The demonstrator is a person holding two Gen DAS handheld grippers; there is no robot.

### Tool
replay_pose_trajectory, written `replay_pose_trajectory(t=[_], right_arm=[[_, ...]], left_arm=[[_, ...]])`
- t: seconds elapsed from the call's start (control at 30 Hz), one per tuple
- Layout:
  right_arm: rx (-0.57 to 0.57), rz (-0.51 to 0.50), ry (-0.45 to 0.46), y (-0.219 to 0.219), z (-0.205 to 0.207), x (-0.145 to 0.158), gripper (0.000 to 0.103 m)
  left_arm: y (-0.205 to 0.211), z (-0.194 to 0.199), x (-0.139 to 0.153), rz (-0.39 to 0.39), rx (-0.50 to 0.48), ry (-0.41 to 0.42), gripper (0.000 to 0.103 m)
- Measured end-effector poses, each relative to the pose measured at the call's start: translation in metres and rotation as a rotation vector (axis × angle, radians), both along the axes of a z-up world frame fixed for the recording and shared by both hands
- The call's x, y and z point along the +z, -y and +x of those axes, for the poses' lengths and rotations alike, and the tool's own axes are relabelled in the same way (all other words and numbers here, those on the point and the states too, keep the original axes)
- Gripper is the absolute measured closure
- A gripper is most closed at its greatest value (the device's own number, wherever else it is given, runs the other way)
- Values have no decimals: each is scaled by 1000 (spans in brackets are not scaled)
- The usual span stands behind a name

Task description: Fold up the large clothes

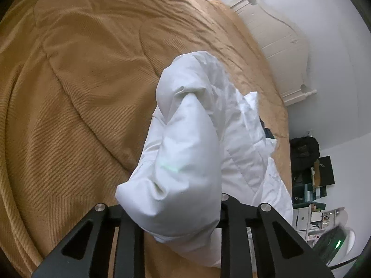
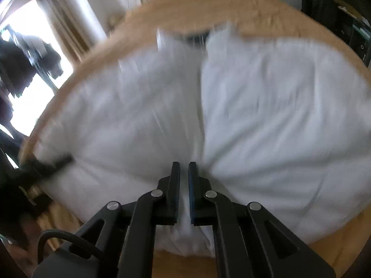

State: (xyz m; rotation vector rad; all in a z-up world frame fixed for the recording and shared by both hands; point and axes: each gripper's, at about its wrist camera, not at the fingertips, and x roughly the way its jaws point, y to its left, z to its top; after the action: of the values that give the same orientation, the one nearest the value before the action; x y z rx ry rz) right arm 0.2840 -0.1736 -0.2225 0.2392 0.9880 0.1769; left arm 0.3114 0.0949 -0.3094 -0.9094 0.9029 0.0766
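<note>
Here, on the left, the tan quilted bedspread [image 1: 76, 106] fills most of the left wrist view, ribbed and creased. Toward the middle a puffy white garment [image 1: 185, 162] rises off the bed, one bulging padded end lifted toward the camera and the rest trailing away to the right across the cover. That near end covers the tips of the left gripper [image 1: 183, 210]; only its black linkage shows on either side of the cloth, so I cannot tell whether the fingers pinch it or merely stand around it. Farther right stand a white bedstead [image 1: 285, 44] against the wall and a dark bag [image 1: 303, 148] above cluttered shelves.

In the right wrist view, blurred throughout, a bright window with a curtain [image 2: 62, 20] sits at the left. The garment [image 2: 266, 115] spreads wide over the bedspread [image 2: 197, 7], with a seam or opening down its middle. At the bottom centre the right gripper [image 2: 184, 180] has its fingers drawn almost together, and a thin fold of the white cloth appears pinched between the pads.
</note>
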Motion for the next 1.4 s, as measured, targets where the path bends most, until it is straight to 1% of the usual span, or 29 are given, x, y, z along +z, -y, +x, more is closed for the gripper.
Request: replay_pose_trajectory(t=[0.03,0.1,0.13,0.17,0.2,0.23,0.3,0.4,0.43,0.47,0.5,0.53,0.6,0.63,0.7,0.73,0.8,0.83,0.87,0.93,0.97,1.03,1.07,1.1,1.13,1.17,1.23,1.33,1.4], right_arm=[[-8,10,17,1,10,9,95],[10,19,-14,-2,35,3,95],[20,-2,-78,-5,52,-15,96],[26,-17,-127,-8,60,-32,99],[40,-27,-160,-10,70,-49,100],[53,-45,-175,-12,75,-53,101],[49,-71,-195,-17,88,-39,101],[19,-73,-112,-19,121,-7,99],[8,-84,-116,-19,136,-7,99],[1,-94,-157,-20,157,-16,99],[-5,-101,-207,-19,178,-30,103],[-11,-106,-243,-19,194,-42,103],[-21,-138,-262,-17,216,-51,103],[-18,-157,-270,-17,226,-51,103],[-20,-209,-259,-16,240,-38,103],[-22,-216,-243,-13,235,-29,103],[-19,-151,-183,-6,211,-3,103],[-8,-92,-140,3,183,15,103],[-1,-70,-116,8,162,24,103],[23,-7,-77,16,100,34,103],[31,16,-81,17,81,31,103],[53,62,-101,16,43,12,103],[68,57,-133,8,24,-8,103],[58,71,-140,7,16,-28,103],[38,112,-134,12,17,-45,103],[20,145,-137,14,15,-53,103],[-10,231,-144,22,20,-62,103],[-33,375,-177,40,26,-64,103],[-46,448,-185,50,23,-64,103]], left_arm=[[2,-1,3,11,-2,2,81],[4,-1,6,16,-10,1,81],[7,1,6,11,-22,-10,81],[10,3,7,29,-24,-20,81],[13,4,10,64,-26,-21,82],[16,4,15,100,-33,-15,82],[16,6,18,125,-41,-17,82],[11,7,12,87,-33,-35,82],[8,7,9,64,-33,-35,81],[8,7,9,55,-35,-34,81],[8,9,10,58,-39,-34,81],[9,10,12,68,-45,-33,81],[14,13,20,104,-55,-36,81],[16,14,23,121,-58,-42,81],[13,11,25,106,-65,-38,81],[12,10,26,96,-67,-38,81],[12,10,29,93,-72,-33,82],[14,11,33,104,-77,-30,82],[17,12,37,114,-81,-27,82],[26,15,50,148,-100,-12,82],[29,15,56,156,-107,-4,82],[39,16,72,171,-141,15,81],[47,18,77,168,-171,12,81],[58,20,82,189,-194,2,81],[72,20,88,234,-223,6,81],[88,20,98,301,-252,25,81],[116,21,118,383,-308,65,81],[159,23,142,475,-392,114,81],[194,18,158,584,-464,160,81]])
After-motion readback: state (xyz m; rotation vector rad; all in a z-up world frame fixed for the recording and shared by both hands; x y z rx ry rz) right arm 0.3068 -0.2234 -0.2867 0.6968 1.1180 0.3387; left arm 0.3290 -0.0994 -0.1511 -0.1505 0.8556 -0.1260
